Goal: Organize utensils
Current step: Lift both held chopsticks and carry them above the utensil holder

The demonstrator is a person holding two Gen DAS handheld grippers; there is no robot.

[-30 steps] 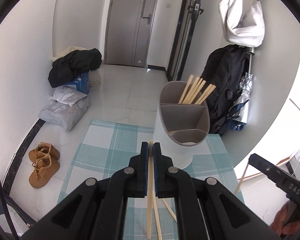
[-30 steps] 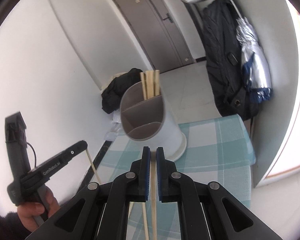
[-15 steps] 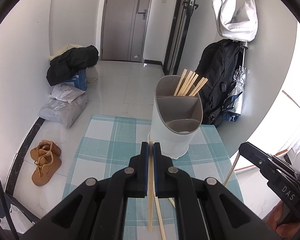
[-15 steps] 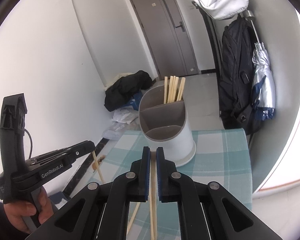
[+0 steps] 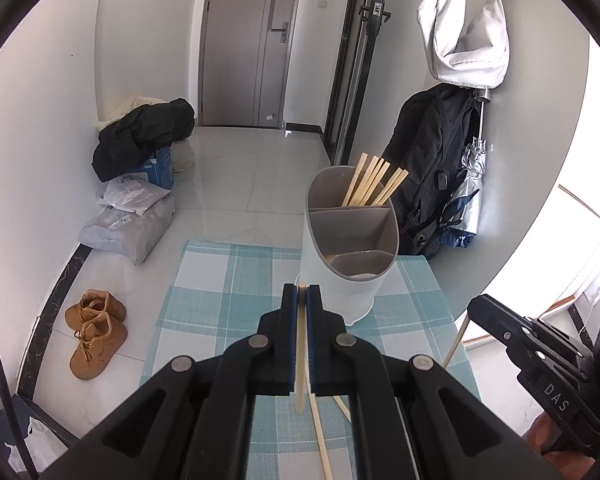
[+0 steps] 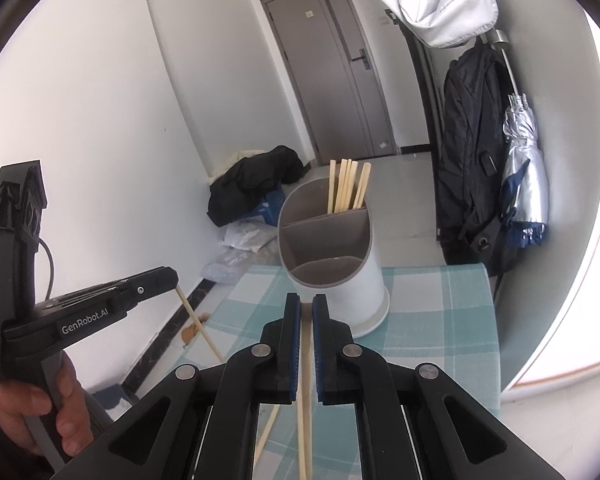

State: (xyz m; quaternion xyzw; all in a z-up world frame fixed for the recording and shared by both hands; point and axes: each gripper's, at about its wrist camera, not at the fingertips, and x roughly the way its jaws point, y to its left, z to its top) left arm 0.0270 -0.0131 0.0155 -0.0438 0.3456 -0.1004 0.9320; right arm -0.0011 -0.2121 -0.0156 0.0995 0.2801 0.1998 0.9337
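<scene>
Both claws are loaded. My left claw (image 5: 301, 296) is clamped on one chopstick (image 5: 300, 360), which runs back between the blue pads and hangs below them; my right claw (image 6: 306, 306) is clamped on another chopstick (image 6: 303, 420) the same way. Holder (image 5: 350, 264) stands upright on the checked cloth (image 5: 220, 280) of the surface, just ahead of both claws, toward the far right part of the cloth. Three compartments: the far one already carries a bundle of chopsticks (image 5: 374, 184) leaning right; the middle looks empty, and the near one I cannot see into fully. Loose chopsticks (image 5: 320, 432) remain on the cloth under the left claw, so the sorting is partly done, I judge. Step in hand: carry these two to the far compartment. To do it well, I take one claw at a time so the sticks do not cross above the holder. Raise the claw until the stick's low end clears the near rim and both dividers, then tip the stick nearer upright before lowering. Aim for the open left side of the far compartment, away from the leaning bundle. Let go only when the low end is well inside. Risk: a stick catching a divider and tipping the light holder.
</scene>
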